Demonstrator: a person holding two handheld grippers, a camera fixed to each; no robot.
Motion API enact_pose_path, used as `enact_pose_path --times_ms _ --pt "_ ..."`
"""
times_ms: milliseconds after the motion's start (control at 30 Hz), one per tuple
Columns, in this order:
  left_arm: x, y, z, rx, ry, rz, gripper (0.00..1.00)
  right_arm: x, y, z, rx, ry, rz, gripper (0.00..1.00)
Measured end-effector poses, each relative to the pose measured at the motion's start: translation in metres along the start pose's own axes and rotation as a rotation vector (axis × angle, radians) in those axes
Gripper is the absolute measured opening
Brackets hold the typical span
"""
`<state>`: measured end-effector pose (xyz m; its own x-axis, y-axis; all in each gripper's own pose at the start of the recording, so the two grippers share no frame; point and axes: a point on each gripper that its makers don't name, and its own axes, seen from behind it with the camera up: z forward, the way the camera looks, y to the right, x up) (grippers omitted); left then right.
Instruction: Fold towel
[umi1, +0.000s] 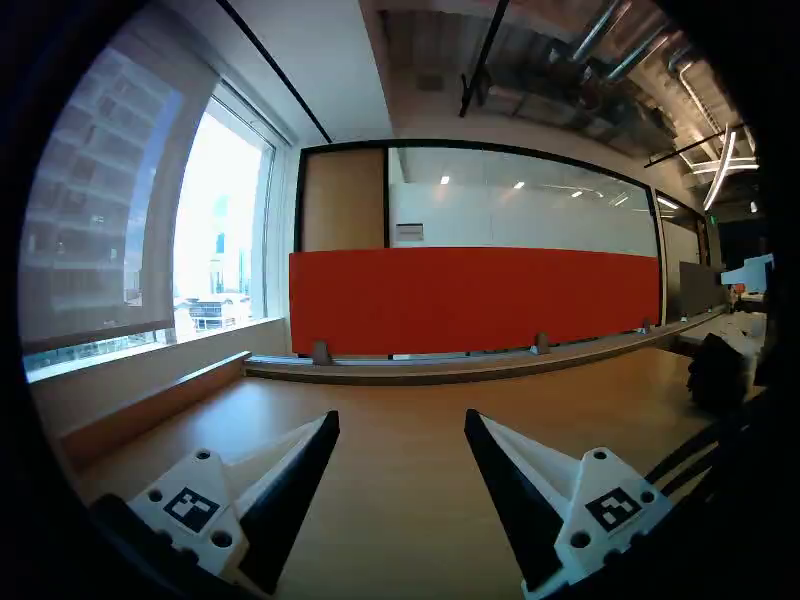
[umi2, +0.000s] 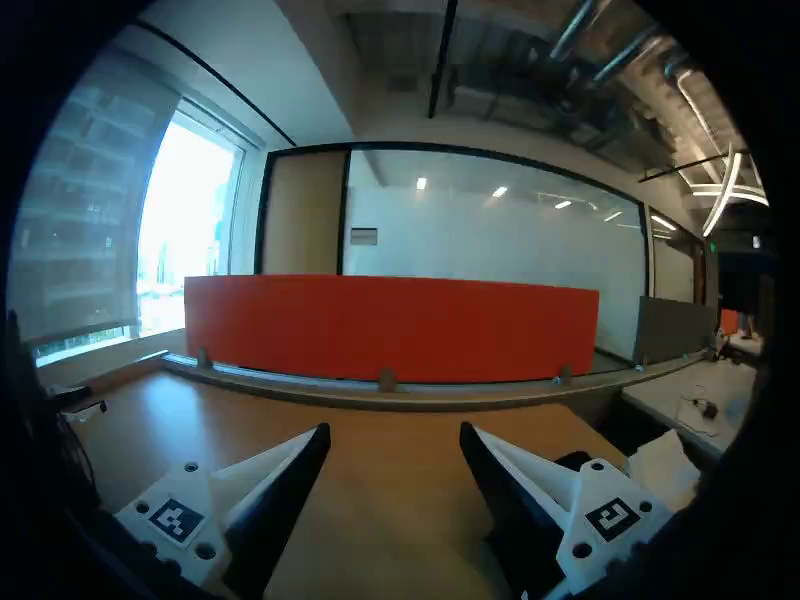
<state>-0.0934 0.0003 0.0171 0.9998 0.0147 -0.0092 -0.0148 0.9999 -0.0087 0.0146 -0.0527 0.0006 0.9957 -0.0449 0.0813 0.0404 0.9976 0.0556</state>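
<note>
Towel (umi2: 662, 458) tentatively taken as the white crumpled heap at the desk (umi2: 400, 480) edge. It is judged soft, light, limp, and best pinched at corners. Left gripper (umi1: 401, 414) and right gripper (umi2: 395, 426) are held wide apart, empty.

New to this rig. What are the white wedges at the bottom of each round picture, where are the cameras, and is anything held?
No robot: a person carries a two-finger claw in each hand, each with a fisheye camera looking along its fingers. The wedges are those fingers. One picture comes from the left claw, the other from the right claw. Both are open, holding nothing, above a wooden desk with an orange divider behind. A white crumpled thing lies at the right gripper view's right edge; I cannot tell whether it is the towel.
</note>
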Motion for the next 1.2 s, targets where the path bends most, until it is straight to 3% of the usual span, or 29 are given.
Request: enact_pose_path --times_ms 500,1200 --pt "-0.03 -0.009 -0.002 0.012 0.029 -0.032 0.93 -0.016 -0.013 0.006 0.009 -0.001 -0.021 1.0" --pt "-0.052 -0.009 -0.003 0.022 0.012 -0.011 0.93 -0.025 -0.016 0.015 0.023 -0.002 -0.04 1.0"
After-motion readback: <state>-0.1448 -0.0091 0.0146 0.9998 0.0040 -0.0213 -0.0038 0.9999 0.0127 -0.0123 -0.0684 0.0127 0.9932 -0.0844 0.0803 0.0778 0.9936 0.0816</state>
